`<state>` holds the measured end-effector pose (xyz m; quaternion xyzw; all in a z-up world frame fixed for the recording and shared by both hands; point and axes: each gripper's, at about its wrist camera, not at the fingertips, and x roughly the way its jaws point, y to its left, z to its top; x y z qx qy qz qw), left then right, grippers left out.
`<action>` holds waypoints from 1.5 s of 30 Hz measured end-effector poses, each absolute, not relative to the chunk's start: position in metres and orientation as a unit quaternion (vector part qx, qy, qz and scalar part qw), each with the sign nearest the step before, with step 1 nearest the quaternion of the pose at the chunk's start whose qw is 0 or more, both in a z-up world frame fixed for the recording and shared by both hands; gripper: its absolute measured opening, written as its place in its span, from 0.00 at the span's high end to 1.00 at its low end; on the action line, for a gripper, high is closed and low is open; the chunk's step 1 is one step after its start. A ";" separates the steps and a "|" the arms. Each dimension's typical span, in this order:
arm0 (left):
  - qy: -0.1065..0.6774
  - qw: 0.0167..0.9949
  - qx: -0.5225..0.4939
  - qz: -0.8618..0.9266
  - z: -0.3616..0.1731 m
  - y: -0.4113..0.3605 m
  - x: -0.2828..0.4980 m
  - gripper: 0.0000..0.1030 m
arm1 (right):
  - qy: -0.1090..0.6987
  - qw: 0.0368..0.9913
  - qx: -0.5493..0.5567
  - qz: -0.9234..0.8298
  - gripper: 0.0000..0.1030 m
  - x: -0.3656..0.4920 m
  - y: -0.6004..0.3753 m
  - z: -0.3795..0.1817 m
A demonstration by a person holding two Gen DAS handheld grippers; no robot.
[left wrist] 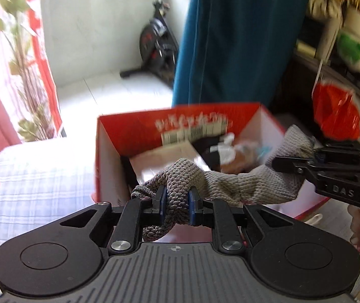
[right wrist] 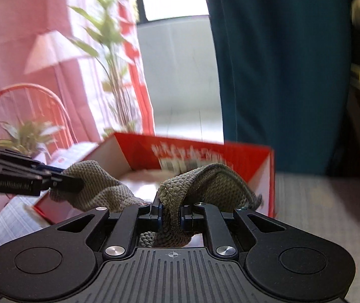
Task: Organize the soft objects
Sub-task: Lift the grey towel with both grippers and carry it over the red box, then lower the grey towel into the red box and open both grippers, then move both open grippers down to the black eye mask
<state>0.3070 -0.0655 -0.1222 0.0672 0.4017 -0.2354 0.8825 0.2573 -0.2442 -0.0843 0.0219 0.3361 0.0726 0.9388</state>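
Grey knitted cloth (left wrist: 220, 181) spans both tools, stretched above the open red cardboard box (left wrist: 134, 131). At left, the left gripper (left wrist: 176, 202) is clamped on one bunched end of the cloth, blue pads pressing the knit. At right, the right gripper (left wrist: 313, 155) pinches the other end, its jaws closed on the fabric. The box stands on a pale checked cover (left wrist: 36, 176) and holds blurred packets. Behind it hangs a teal curtain (left wrist: 240, 38).
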 end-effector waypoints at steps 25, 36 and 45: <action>0.483 0.833 0.120 -0.242 -0.172 -0.089 0.362 0.75 | 0.505 0.857 0.084 0.048 0.87 0.321 -0.249 -0.153; 0.429 0.860 0.094 -0.260 -0.129 -0.077 0.331 0.25 | 0.424 0.905 0.006 0.042 0.46 0.290 -0.229 -0.116; 0.367 0.894 0.080 -0.243 -0.092 -0.054 0.288 0.01 | 0.379 0.925 -0.011 0.028 0.01 0.249 -0.230 -0.073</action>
